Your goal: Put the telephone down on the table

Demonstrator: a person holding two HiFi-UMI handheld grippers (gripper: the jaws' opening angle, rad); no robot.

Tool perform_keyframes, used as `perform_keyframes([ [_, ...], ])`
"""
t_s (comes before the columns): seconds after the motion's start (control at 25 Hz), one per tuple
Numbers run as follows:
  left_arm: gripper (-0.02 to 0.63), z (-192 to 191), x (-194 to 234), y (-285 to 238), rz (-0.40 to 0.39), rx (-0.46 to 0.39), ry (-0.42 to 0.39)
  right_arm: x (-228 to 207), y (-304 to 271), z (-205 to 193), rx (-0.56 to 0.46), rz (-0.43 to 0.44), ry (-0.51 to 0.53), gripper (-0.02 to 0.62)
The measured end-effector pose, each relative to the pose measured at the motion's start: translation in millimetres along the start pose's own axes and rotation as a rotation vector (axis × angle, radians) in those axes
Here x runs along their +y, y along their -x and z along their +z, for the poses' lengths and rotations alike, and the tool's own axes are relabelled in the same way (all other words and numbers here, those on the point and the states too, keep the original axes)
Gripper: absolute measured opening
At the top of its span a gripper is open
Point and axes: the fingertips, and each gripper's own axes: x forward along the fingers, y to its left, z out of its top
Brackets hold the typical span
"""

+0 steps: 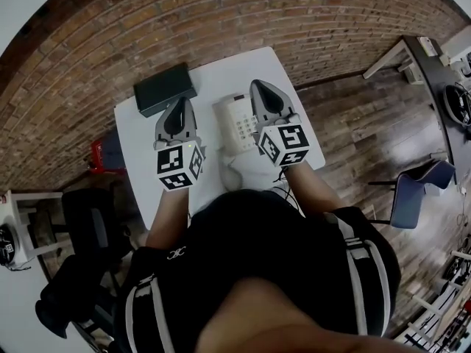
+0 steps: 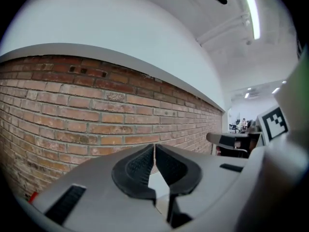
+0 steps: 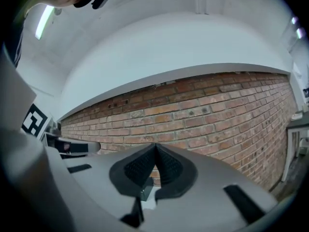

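Observation:
A white desk telephone lies on the white table, partly hidden behind my right gripper. Both grippers are raised above the table and point level at the brick wall. My left gripper hangs left of the telephone, its jaws shut with nothing between the pads. My right gripper is over the telephone's right side, also shut and empty, pads touching at the tips. In both gripper views only the wall shows beyond the jaws.
A dark flat box lies at the table's far left corner. A brick wall runs behind the table. A chair stands on the wooden floor to the right, a desk beyond it, and a red item left of the table.

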Motion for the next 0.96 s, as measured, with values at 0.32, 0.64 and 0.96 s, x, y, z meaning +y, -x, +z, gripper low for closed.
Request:
perform_keyframes([
  [0.32,0.012,-7.9,4.5,6.9,0.021,0.017,0.010,10.9,4.5,-5.8,0.009,0.007,0.032,-0.002],
  [0.64,0.012,-13.4,6.3,9.7,0.017,0.037,0.021,12.0,7.8,-5.9,0.005,-0.001,0.022,-0.002],
  [0.96,0.012,-15.5,4.6,9.5,0.008,0.049,0.025,11.6,7.1,-8.3,0.010,-0.011,0.004,-0.002],
])
